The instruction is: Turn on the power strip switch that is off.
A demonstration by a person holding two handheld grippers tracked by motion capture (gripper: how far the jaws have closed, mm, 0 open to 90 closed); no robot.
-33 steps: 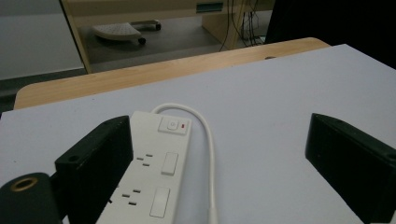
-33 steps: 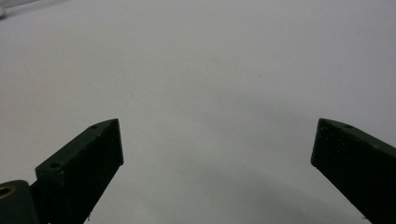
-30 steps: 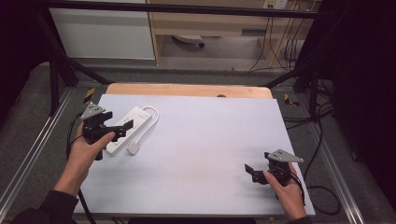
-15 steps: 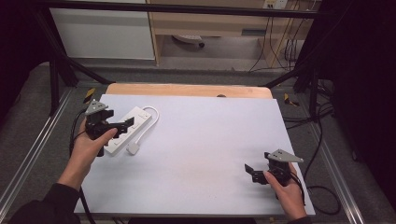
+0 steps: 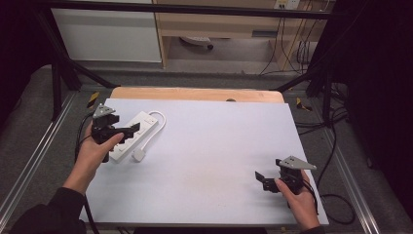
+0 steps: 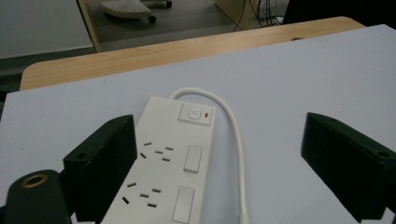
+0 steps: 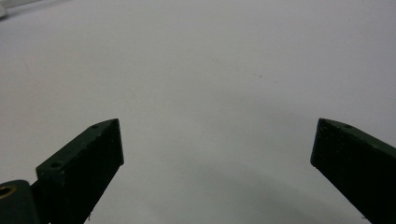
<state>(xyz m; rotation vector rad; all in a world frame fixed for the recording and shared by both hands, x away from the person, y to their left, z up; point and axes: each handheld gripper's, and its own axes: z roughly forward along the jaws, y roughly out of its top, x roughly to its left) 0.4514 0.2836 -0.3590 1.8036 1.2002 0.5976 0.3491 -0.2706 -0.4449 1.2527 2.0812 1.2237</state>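
A white power strip [image 5: 145,121] lies flat at the left of the pale table [image 5: 219,146]. Its white cable [image 5: 157,127] loops round to a plug [image 5: 140,155] lying beside it. My left gripper [image 5: 130,129] hovers open just over the strip's near half. In the left gripper view the strip [image 6: 173,154] runs between the wide-apart jaws of that gripper [image 6: 219,137], with its switch and red light [image 6: 196,113] at the far end. Near the table's front right, my right gripper [image 5: 261,181] is held open. Bare table lies between the jaws of that gripper [image 7: 215,140].
A wooden strip [image 5: 195,93] borders the table's far edge. Metal rails [image 5: 29,161] run along both sides. Beyond the table are a white cabinet [image 5: 107,34], a wooden shelf unit and hanging cables [image 5: 297,44]. A cable lies on the floor at the right [image 5: 336,200].
The left hand has carried its gripper slightly forward over the power strip. The right gripper has stayed where it was.
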